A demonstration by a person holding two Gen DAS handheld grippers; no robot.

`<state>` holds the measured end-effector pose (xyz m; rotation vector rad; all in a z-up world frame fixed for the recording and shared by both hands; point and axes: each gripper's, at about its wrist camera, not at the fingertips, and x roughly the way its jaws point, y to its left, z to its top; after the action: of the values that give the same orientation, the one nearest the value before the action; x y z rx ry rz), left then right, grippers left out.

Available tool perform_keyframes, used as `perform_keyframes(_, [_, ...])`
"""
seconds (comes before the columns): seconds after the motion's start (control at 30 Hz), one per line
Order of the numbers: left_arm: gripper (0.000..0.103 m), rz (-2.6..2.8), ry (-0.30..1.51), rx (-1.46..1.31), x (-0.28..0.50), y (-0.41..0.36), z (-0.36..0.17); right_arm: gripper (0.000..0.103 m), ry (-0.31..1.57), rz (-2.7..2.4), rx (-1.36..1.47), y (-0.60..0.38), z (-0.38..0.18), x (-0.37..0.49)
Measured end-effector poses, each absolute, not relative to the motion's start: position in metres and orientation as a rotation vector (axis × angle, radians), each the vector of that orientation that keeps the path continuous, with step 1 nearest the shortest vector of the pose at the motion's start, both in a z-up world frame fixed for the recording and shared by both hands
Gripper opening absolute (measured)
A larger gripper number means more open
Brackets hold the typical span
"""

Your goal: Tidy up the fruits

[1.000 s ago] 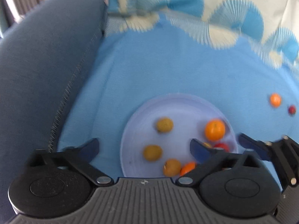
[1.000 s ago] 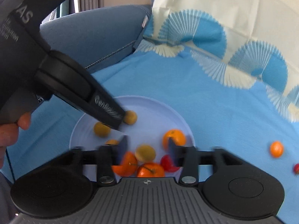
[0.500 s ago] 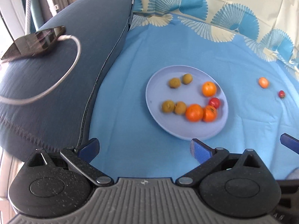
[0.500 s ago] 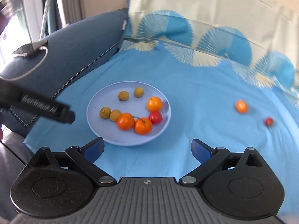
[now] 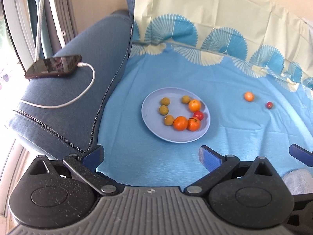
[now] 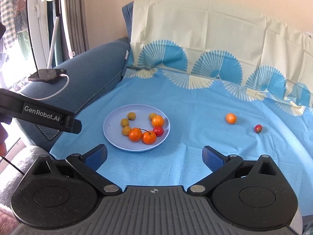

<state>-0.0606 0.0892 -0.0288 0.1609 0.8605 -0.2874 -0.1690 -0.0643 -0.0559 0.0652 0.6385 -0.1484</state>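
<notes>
Right gripper (image 6: 154, 156) pulled back from plate (image 6: 113, 143), jaws opening, nothing between them. Left gripper (image 5: 151, 156) also spread, empty. Eight fruits seen on plate ahead; tangerine (image 6: 231, 118) and cherry tomato (image 6: 258, 128) left ahead-right on blue sheet (image 6: 195, 105), judged next.

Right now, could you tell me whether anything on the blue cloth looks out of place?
Yes. Two fruits lie loose on the blue cloth, well right of the plate that holds the rest: a small orange and, farther right, a small red fruit. Nothing looks spilled or damaged.
</notes>
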Motion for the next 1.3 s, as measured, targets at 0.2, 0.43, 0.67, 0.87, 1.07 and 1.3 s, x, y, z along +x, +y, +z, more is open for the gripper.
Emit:
perform_keyframes(0.2, [0.103, -0.305, 0.833, 0.179, -0.083, 0.089, -0.02, 0.102, 0.588, -0.155, 0.065, -0.062, -0.045, -0.192])
perform_keyframes(0.43, [0.103, -0.301, 0.809, 0.167, -0.094, 0.094, -0.013, 0.102, 0.556, -0.155, 0.057, -0.059, -0.038, -0.203])
perform_keyframes(0.67, [0.103, -0.303, 0.812, 0.165, -0.092, 0.096, -0.013, 0.102, 0.553, -0.157, 0.053, -0.054, -0.036, -0.206])
perform_keyframes(0.87, [0.103, -0.309, 0.811, 0.17, -0.091, 0.093, -0.014, 0.102, 0.561, -0.164, 0.056, -0.055, -0.038, -0.204])
perform_keyframes(1.07, [0.103, -0.313, 0.826, 0.174, -0.087, 0.092, -0.019, 0.102, 0.576, -0.168, 0.06, -0.054, -0.041, -0.201])
perform_keyframes(1.3, [0.103, -0.312, 0.835, 0.177, -0.084, 0.091, -0.022, 0.102, 0.59, -0.167, 0.064, -0.055, -0.044, -0.196])
